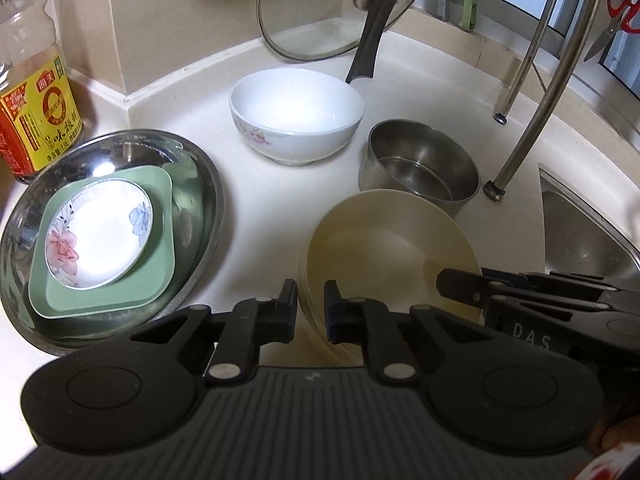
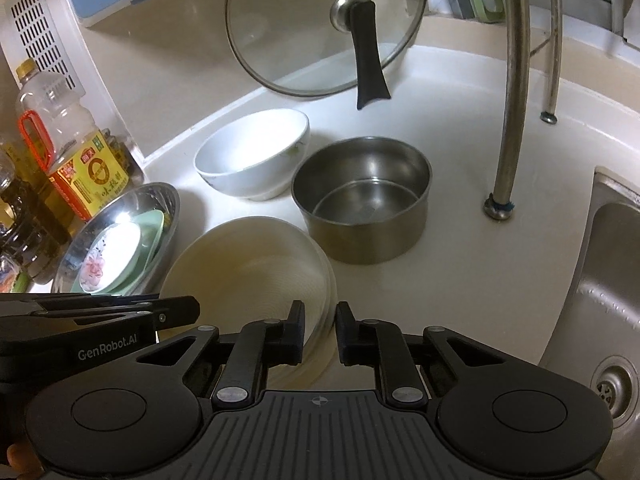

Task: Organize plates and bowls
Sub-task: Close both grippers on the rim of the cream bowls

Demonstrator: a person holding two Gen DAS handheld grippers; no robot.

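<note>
A stack of cream bowls sits on the white counter close in front of both grippers. My left gripper is shut on the stack's near left rim, which runs between its fingers. My right gripper is shut on the stack's near right rim; in the left wrist view it shows side-on. A white flowered bowl stands behind. At the left, a steel basin holds a green square plate with a floral saucer on it.
A steel pot stands right behind the cream stack. A glass lid leans on the back wall. Sauce bottles crowd the left. A rack leg and the sink are on the right.
</note>
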